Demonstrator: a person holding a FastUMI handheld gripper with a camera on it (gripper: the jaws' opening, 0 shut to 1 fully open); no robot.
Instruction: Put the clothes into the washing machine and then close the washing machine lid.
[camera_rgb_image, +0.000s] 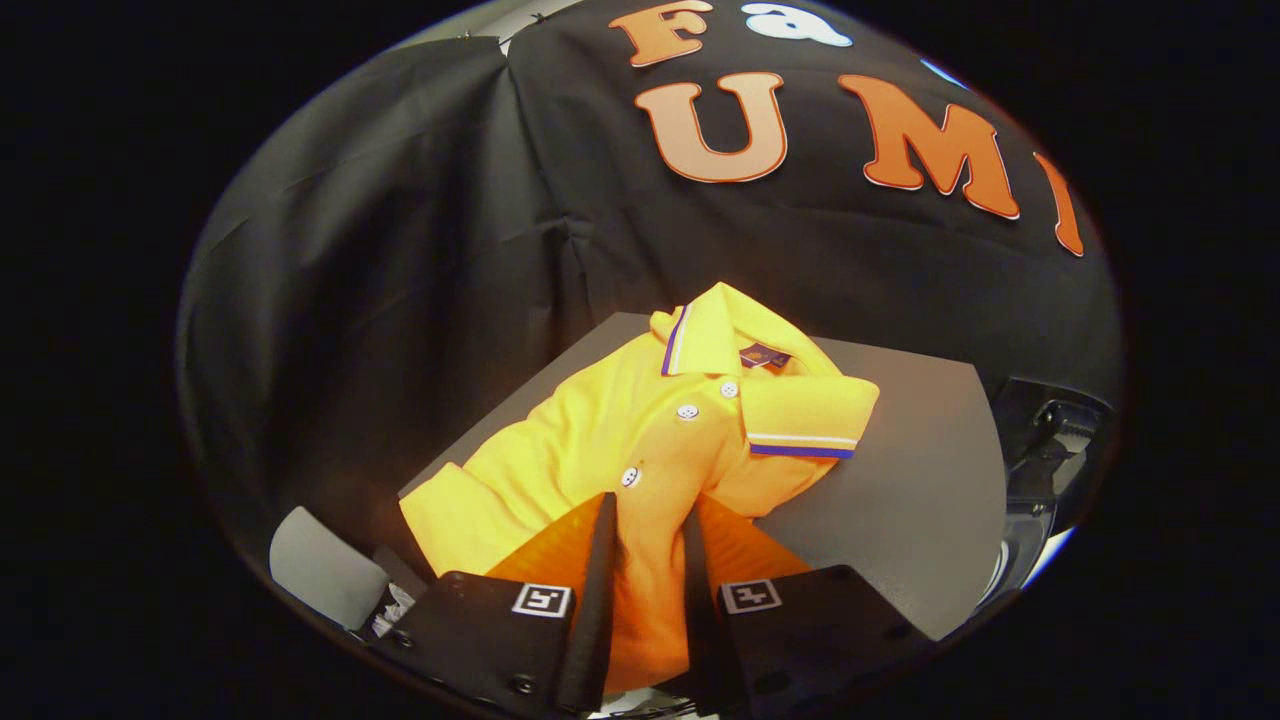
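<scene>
The gripper (648, 525) is pinching a fold of the yellow polo shirt (600, 430) between its two nearly closed fingers, near the button placket. The shirt is lying crumpled on the grey bench (900, 480), collar at the far side. To do this step well, it is worth keeping the pinch firm and lifting straight up until the hem is clearing the bench, then carrying it toward the dark machine (1050, 450) at the right.

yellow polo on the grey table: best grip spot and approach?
Take the yellow polo shirt at the bunched ridge of fabric along the button placket, below the collar, coming from the hem side along the placket. That fold already stands up between the gripper fingers, which look closed on it; the flat panels on the grey table offer no edge.
</scene>
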